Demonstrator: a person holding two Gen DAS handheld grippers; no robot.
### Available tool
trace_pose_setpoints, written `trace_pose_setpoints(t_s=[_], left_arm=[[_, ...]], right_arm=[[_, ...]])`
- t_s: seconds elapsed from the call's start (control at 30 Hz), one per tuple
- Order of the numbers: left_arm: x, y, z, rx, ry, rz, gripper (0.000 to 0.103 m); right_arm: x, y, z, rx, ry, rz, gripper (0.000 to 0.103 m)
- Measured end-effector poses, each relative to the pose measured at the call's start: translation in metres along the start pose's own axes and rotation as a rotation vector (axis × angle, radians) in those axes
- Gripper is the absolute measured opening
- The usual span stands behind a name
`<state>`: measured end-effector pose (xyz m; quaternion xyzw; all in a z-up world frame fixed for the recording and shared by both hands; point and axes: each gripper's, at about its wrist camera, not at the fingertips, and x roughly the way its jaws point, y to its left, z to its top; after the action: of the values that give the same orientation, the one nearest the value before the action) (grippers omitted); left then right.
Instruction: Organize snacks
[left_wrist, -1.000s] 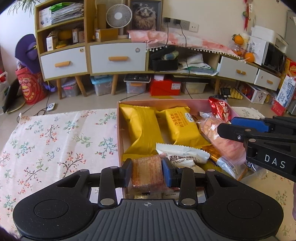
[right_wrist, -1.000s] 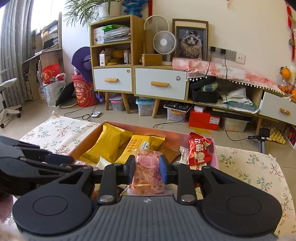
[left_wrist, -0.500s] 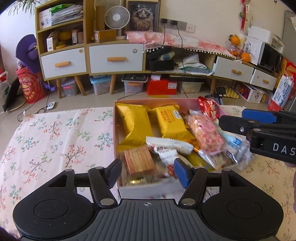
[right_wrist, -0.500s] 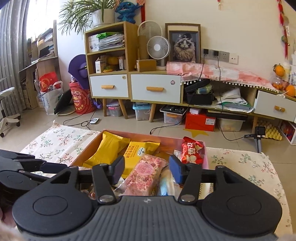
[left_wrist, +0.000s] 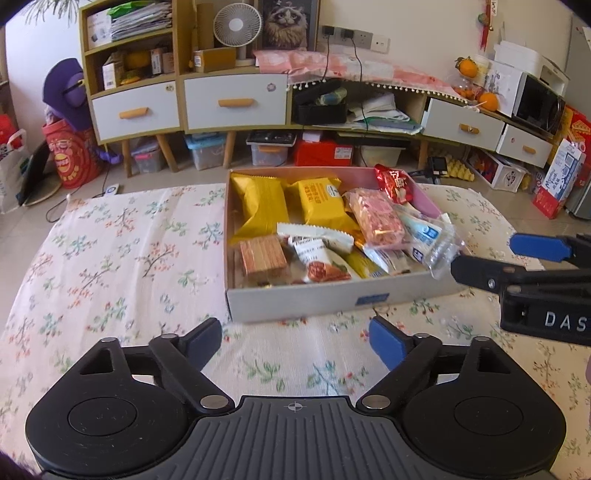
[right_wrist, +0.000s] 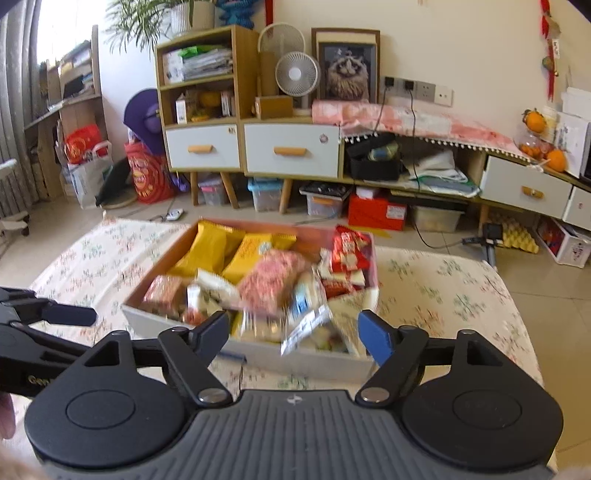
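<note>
A shallow cardboard box (left_wrist: 332, 300) (right_wrist: 306, 359) full of snack packets sits on the flowered cloth. Inside lie a brown wafer packet (left_wrist: 263, 254) (right_wrist: 162, 291), a pink packet (left_wrist: 377, 218) (right_wrist: 275, 280), yellow packets (left_wrist: 260, 201), a white nut packet (left_wrist: 314, 254) and a red packet (left_wrist: 393, 179). My left gripper (left_wrist: 295, 341) hovers in front of the box's near wall, its jaws opening, nothing between them. My right gripper (right_wrist: 293, 332) hangs over the box's near right corner, jaws opening, with no packet pressed by its pads; it also shows at the right edge (left_wrist: 517, 258).
The flowered cloth (left_wrist: 122, 258) covers the table to the left and right of the box. Behind stand white-drawer cabinets (left_wrist: 232, 103), a fan (left_wrist: 231, 26), storage bins on the floor and a low shelf with a microwave (left_wrist: 541, 107).
Both grippers let go: the left released the brown wafer packet and the right released the pink packet, both now lying in the box. Both grippers opened and drew back and up from the box.
</note>
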<state>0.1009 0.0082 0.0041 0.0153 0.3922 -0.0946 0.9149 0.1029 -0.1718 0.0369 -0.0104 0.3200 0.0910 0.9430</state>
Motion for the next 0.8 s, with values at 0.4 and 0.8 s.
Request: trace_pose_setpoints(t_s=[0.4, 0.8], left_arm=[[-0.029, 0.0, -0.026, -0.069, 0.048, 0.062, 0.096], [-0.042, -0.012, -0.035, -0.061, 0.05, 0.122, 0.1]], right_arm=[[-0.024, 0.004, -0.015, 0.066, 0.078, -0.052, 0.098], [-0.029, 0.009, -0.034, 0.08, 0.156, -0.095, 0.103]])
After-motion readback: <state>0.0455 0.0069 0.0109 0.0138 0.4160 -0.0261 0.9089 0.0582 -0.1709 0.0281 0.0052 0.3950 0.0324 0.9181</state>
